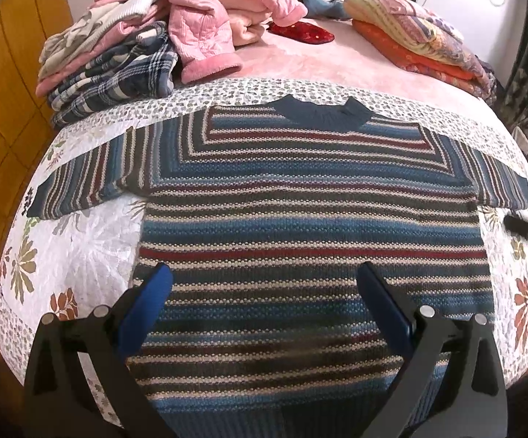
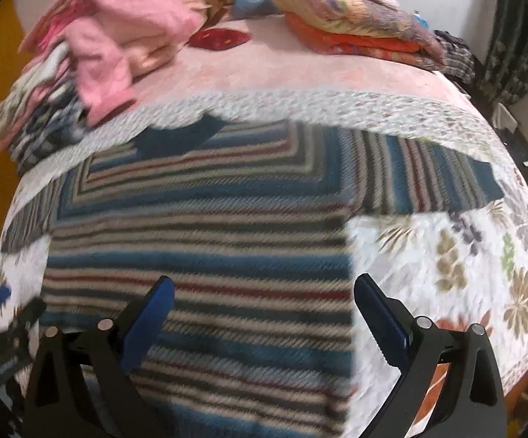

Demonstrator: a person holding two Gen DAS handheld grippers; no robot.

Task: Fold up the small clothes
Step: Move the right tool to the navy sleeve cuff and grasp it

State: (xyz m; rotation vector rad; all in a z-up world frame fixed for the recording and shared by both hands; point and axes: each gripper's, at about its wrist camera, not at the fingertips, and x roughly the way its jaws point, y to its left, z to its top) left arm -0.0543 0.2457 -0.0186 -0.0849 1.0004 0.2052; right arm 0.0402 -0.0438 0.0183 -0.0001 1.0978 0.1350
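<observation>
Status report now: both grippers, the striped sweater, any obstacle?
Left gripper open, right gripper open, both empty. Striped sweater flat, sleeves spread, unfolded. Nothing lies on it.

We have two wrist views, both close above the bed point(image 1: 300, 62), facing its far end. Our left view sits over the sweater point(image 1: 311, 226) middle, our right over its right edge point(image 2: 198, 241); both share sweater and piles.

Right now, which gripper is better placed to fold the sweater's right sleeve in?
Right gripper: it sits open over the sweater's right edge, below that sleeve. Left gripper is centred over the body.
</observation>
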